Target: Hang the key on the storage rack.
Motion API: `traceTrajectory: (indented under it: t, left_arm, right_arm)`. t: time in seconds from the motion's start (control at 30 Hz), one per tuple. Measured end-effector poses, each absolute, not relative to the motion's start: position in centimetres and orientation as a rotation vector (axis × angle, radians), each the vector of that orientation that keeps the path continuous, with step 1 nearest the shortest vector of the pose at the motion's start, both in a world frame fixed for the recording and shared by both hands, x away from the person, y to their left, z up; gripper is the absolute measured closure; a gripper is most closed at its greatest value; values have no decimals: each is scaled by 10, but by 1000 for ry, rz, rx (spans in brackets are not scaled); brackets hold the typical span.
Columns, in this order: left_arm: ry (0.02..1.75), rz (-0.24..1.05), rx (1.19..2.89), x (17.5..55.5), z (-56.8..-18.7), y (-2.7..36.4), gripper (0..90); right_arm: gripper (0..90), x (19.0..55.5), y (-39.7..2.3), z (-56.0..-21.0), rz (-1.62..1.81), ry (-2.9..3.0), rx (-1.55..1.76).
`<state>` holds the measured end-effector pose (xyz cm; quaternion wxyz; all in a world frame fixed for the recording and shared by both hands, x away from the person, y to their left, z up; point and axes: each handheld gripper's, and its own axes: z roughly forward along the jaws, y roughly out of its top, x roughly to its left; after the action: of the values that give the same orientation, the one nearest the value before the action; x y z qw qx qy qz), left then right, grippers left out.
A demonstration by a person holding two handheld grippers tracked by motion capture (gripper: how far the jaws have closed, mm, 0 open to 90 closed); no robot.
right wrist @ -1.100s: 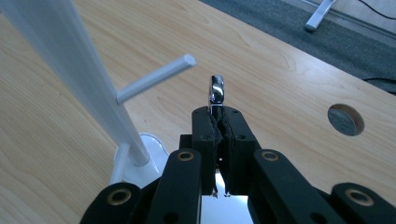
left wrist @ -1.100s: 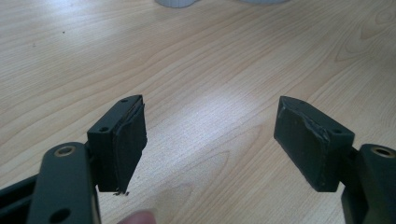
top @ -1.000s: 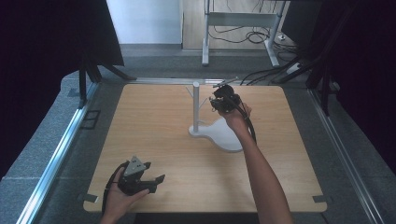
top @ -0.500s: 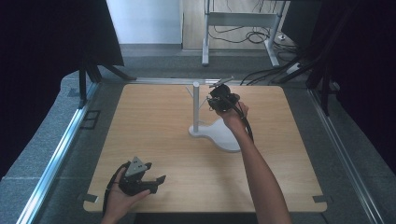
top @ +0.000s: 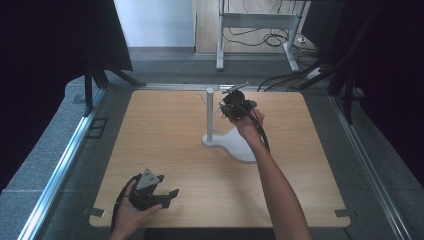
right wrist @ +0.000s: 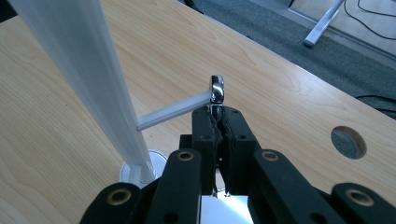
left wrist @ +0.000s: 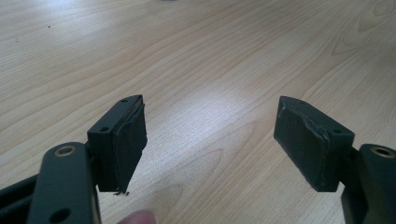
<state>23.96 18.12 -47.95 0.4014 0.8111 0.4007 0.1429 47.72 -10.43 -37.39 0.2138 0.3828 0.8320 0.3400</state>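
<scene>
A white stand point(top: 235, 145) has a flat base and an upright post point(top: 209, 115) near the table's far middle. A thin white peg point(right wrist: 173, 112) juts sideways from the post point(right wrist: 84, 70). My right gripper point(top: 235, 107) hovers just right of the post top, shut point(right wrist: 218, 114) on a thin chrome tool point(right wrist: 216, 91). The tool's rounded upper end sits at the peg's tip. My left gripper point(top: 170, 195) rests low near the front left edge. Its jaws stand wide open point(left wrist: 210, 140) over bare wood with nothing between them.
The wooden table point(top: 165, 140) has a round hole point(right wrist: 348, 141) near its far edge. Metal rails point(top: 65, 160) run along both sides. Beyond the far edge stand a desk frame point(top: 260, 20) and floor cables point(top: 300, 75).
The right gripper has edged slightly toward the post with the chrome tool in it. The left gripper has stayed put.
</scene>
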Motion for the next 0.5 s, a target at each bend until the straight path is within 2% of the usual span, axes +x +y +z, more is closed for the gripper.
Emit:
traceTrajectory:
  t: [0.5]
  left_arm:
    - [1014,363,2049,240,-479,182,260]
  right_arm:
    - [842,471,-97,-378,918,2321,1045]
